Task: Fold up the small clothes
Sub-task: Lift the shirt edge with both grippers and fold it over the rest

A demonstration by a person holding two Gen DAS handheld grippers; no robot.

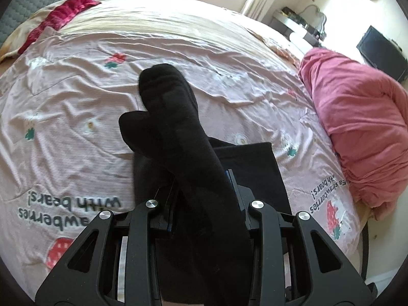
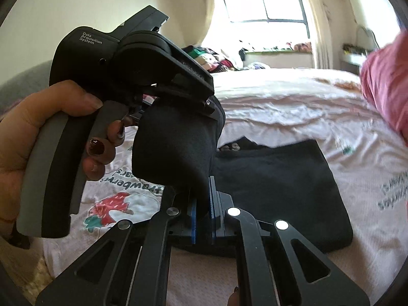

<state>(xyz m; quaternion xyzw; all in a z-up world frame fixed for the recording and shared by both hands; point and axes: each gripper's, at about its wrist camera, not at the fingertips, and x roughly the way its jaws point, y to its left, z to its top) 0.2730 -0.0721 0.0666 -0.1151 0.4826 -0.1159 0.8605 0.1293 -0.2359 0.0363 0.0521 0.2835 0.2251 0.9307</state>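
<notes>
Black sock (image 1: pixel 178 137) sits clamped in both tools; they should likely align its ends before lowering it onto the bed (image 1: pixel 76 76).

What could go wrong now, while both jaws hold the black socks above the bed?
1. The black socks hang as a loose, uneven pair from the left gripper; one may slip out.
2. The right gripper pinches only a narrow end, so a pull could free it.
3. A dropped sock could disturb the folded black garment below.

Both grippers (image 1: pixel 204 193) (image 2: pixel 202 214) clamped, raised
</notes>
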